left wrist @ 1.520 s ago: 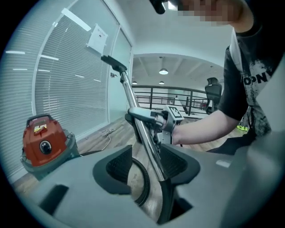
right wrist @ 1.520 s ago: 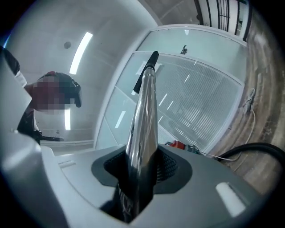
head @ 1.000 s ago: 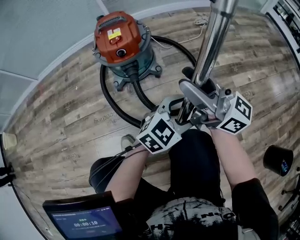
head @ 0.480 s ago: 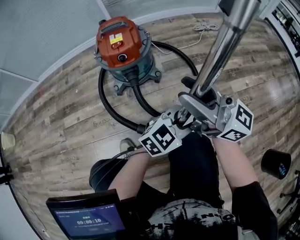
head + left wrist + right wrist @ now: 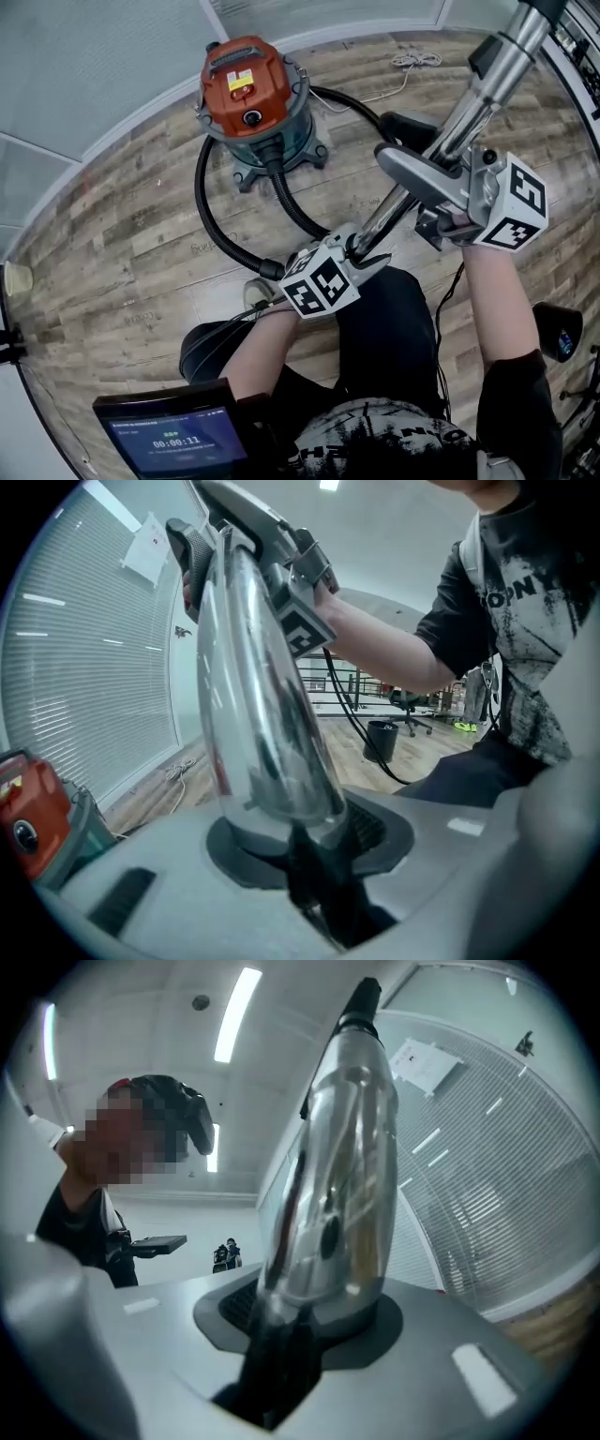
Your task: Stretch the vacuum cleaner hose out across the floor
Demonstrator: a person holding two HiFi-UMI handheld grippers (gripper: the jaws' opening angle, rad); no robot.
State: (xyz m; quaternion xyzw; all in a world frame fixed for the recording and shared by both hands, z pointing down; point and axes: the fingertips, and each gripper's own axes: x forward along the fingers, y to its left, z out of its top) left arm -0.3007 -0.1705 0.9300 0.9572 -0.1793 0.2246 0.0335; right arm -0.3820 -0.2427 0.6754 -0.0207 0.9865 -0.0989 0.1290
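The orange and teal vacuum cleaner [image 5: 251, 94] stands on the wood floor at the back. Its black hose [image 5: 208, 216] curls around it in loops. A long chrome tube [image 5: 487, 80] slants up to the right in the head view. My left gripper [image 5: 361, 249] is shut on the tube's lower end; its jaws have just been closing around it. My right gripper [image 5: 424, 173] is shut on the tube higher up. In the left gripper view the tube [image 5: 262, 724] rises from between the jaws of my left gripper [image 5: 281, 832]. In the right gripper view the tube [image 5: 337, 1194] fills the jaws of my right gripper [image 5: 314, 1312].
A white cord [image 5: 412, 61] lies on the floor by the far wall. A black round bin [image 5: 558, 328] stands at the right. A tablet [image 5: 173, 441] sits at the bottom left. The person's legs are right below the grippers.
My left gripper, open around the tube a second ago, has shut on its lower end. The right gripper has risen and moved right, tilting the tube over to the right.
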